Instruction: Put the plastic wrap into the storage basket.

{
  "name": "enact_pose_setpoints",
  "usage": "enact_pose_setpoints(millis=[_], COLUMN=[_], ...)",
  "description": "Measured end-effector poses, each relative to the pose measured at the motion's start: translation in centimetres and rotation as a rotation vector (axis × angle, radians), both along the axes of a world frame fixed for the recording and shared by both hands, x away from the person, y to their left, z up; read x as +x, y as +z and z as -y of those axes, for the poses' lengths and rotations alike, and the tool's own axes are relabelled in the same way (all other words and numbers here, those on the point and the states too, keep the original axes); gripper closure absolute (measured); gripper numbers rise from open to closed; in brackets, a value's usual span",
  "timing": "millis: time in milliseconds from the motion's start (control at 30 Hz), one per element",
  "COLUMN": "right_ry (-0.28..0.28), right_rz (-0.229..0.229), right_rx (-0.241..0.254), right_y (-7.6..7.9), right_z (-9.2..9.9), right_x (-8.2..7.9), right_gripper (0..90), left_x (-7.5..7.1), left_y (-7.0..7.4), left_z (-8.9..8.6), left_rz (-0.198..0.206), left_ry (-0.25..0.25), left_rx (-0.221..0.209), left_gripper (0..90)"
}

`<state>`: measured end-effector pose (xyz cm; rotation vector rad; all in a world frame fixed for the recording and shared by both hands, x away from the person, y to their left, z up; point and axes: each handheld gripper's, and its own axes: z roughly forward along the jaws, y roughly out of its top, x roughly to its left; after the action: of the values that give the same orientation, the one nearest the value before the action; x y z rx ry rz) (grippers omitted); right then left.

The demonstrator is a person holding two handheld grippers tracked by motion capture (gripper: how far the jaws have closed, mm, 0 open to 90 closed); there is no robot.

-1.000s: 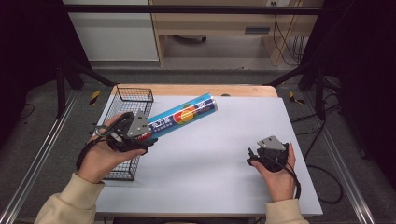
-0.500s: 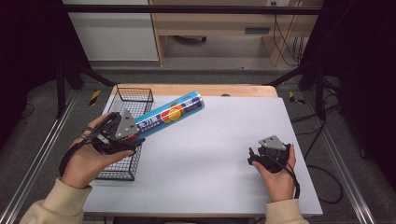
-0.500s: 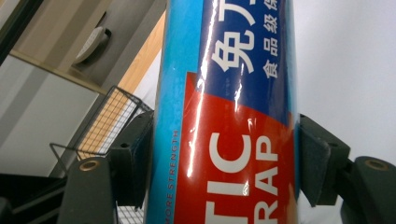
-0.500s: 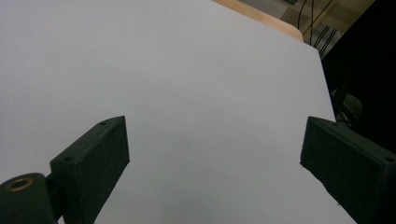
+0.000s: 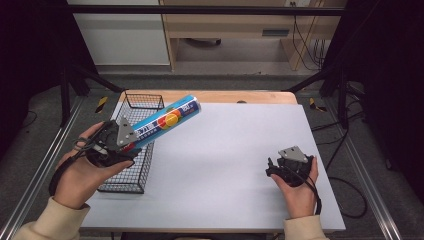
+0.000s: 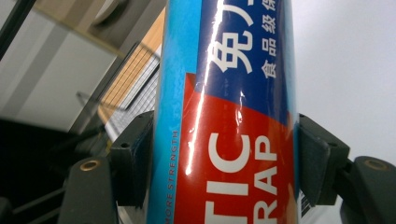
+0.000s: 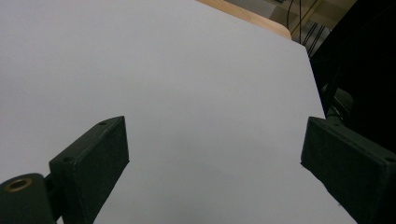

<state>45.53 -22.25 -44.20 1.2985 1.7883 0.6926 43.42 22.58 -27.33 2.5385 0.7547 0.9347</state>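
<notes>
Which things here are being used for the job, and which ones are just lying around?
In use, as far as I can tell:
left gripper, shut on the blue tube
wire basket, right under the tube

Just there:
right gripper, open, holding nothing
cables on the floor behind the table

Glossy printed blue-and-red wrap box (image 6: 229,116), smooth with sheen; black wire-mesh metal basket (image 5: 131,172); matt pale grey table top (image 5: 225,170) with bare wood far edge (image 5: 215,96); matt black plastic jaws.
</notes>
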Motion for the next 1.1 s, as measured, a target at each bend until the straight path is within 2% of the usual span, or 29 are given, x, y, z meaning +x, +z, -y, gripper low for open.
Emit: enact_pose_setpoints(millis=[67,100,133,233,367,400,633,700,767,800,867,933,1100], right_ry=[0.004,0.003,-0.001,-0.002,-0.01,-0.009,-0.005,0.001,0.005,0.008,0.005,0.003,0.005], right_rz=[0.004,0.004,0.003,0.004,0.007,0.004,-0.001,-0.002,0.003,0.001,-0.003,-0.004,-0.008], right_rx=[0.003,0.005,0.007,0.009,0.021,0.025,0.037,0.04,0.037,0.041,0.042,0.041,0.041], right_y=[0.0,0.1,0.0,0.0,-0.1,-0.2,-0.3,-0.3,-0.3,-0.3,-0.3,-0.4,-0.4], right_z=[-0.1,0.0,0.0,0.1,0.2,0.2,0.2,-0.2,-0.2,-0.3,-0.4,-0.4,-0.2], right_x=[-0.1,-0.1,-0.1,-0.1,-0.2,-0.2,-0.2,-0.2,-0.1,-0.2,-0.1,-0.1,-0.1], right_gripper=[8.0,8.0,8.1,8.2,8.6,8.7,8.8,8.8,8.8,8.7,8.7,8.7,8.7], left_x=[0.1,0.1,0.0,-0.1,-0.2,-0.3,0.0,0.2,0.3,0.5,0.6,0.5,0.6], left_y=[0.0,0.0,-0.2,-0.5,-0.9,-1.3,-2.5,-2.8,-3.0,-3.2,-3.3,-3.6,-3.9], left_z=[-0.1,-0.1,-0.2,-0.3,-0.7,-0.9,-1.9,-2.1,-2.4,-2.5,-2.7,-2.9,-3.1], left_rz=[-0.03,-0.03,-0.03,-0.03,-0.049,-0.053,-0.068,-0.069,-0.087,-0.083,-0.089,-0.094,-0.097], left_ry=[0.055,0.055,0.083,0.111,0.161,0.195,0.241,0.257,0.274,0.268,0.279,0.31,0.336], left_rx=[-0.01,-0.01,0.008,0.03,0.046,0.041,0.047,0.045,0.037,0.034,0.042,0.059,0.059], left_gripper=[31.4,31.4,31.4,31.4,31.4,31.5,31.5,31.5,31.5,31.5,31.5,31.5,31.7])
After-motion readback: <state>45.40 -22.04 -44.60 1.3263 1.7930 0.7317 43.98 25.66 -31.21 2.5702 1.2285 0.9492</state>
